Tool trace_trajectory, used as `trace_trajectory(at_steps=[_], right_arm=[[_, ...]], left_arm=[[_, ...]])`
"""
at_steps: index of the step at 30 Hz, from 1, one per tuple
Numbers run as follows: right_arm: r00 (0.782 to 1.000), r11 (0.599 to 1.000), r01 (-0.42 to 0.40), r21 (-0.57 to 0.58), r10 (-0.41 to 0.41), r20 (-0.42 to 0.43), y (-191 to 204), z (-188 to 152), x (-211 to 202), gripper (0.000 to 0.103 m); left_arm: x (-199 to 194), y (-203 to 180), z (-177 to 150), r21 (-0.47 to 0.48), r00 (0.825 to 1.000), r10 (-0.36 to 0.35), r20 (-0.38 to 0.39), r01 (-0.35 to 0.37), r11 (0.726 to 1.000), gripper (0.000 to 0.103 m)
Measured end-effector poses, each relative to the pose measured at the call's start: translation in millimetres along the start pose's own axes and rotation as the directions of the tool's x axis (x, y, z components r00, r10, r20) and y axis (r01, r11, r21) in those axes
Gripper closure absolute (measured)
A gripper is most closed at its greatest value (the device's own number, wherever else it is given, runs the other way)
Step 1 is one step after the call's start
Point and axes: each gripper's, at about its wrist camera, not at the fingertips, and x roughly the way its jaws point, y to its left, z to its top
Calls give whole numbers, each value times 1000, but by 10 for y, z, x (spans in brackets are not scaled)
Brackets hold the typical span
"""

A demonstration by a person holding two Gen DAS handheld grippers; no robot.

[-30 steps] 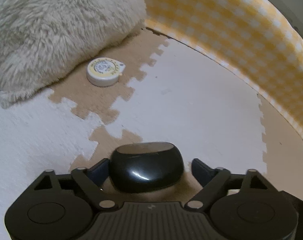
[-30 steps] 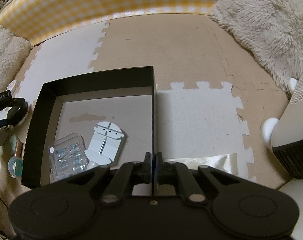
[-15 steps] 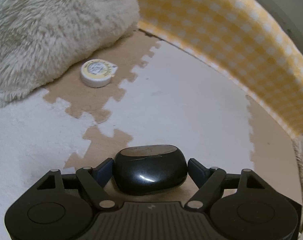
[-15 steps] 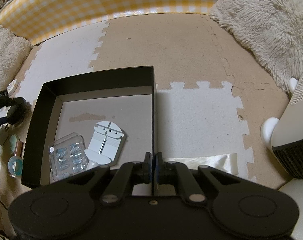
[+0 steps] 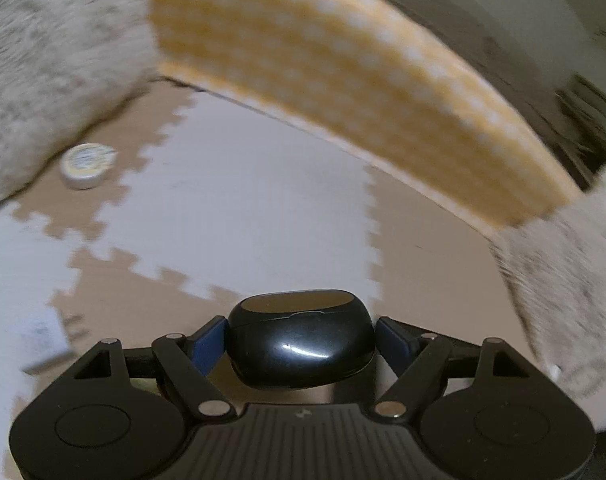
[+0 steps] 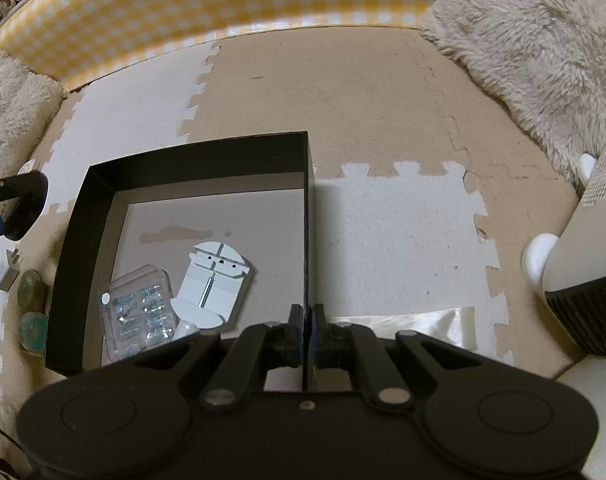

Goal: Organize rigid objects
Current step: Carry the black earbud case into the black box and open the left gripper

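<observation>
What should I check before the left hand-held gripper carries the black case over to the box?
1. Grip: left hand-held gripper has both pads against the black case: ok.
2. Box held: right hand-held gripper is shut on the black box's right wall: ok.
3. Landing space: bare floor at the back of the box, behind the white tool and clear plastic case: ok.
4. Path over the left wall: cannot tell.
5. Items left outside: round tin and more beside the box: not ok.

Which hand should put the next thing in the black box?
Probably the left: its hand-held gripper already holds the black case. The right hand-held gripper is pinching the box's wall.
</observation>
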Motion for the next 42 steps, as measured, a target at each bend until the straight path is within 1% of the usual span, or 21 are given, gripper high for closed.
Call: trace_trajectory(at_steps=[3,6,8,11,13,19,24,29,32,34,36,38,39,41,42], right_arm=[[1000,1000,0,0,0,0,-1,0,-1,99],[1000,1000,3,-1,-3,-1,4,-2,-2,99],[1000,1000,5,-4,-6,-2,9,1,-1,99],[1000,1000,7,-11,-7,-2,15,3,1,99],[1000,1000,7,-16,-7,-2,20,-1,-1,99],[1000,1000,4,-22,-4,0,17,-5,-2,98],[1000,1000,-2,-24,2,-1,13,-8,-1,98],[1000,1000,-7,-27,7,-4,25,-1,-3,98],[1000,1000,-9,-30,9,-5,31,2,1,98],[1000,999,-10,-31,9,-5,36,2,1,98],[1000,999,-13,-30,12,-5,32,-2,0,98],[1000,999,-16,-27,16,-6,20,-3,1,98],[1000,1000,-18,-25,18,-6,16,-2,1,98],[1000,1000,-20,-24,20,-7,18,-4,2,98],[1000,1000,-20,-24,20,-7,20,-4,3,98]], left_arm=[[-20,-249,-86,48,998,-57,-15,57,997,23],[24,-523,-183,104,994,-104,-43,108,989,23],[89,-686,-248,136,990,-124,-64,132,982,23],[236,-917,-324,164,980,-165,-107,181,970,23],[361,-1055,-376,183,975,-180,-130,202,962,23],[810,-1321,-556,235,970,-159,-185,200,951,23],[1056,-1393,-619,267,972,-132,-197,183,946,23],[1189,-1391,-624,295,978,-101,-181,152,943,23],[1270,-1397,-622,286,976,-119,-185,169,943,23],[1320,-1426,-648,294,972,-128,-196,183,938,23],[1358,-1452,-676,307,972,-121,-200,180,935,22],[1390,-1439,-686,299,972,-114,-208,174,938,22],[1392,-1429,-687,296,970,-117,-211,178,938,21],[1372,-1413,-680,298,970,-120,-212,181,937,14],[1349,-1409,-675,300,972,-115,-204,174,938,12]])
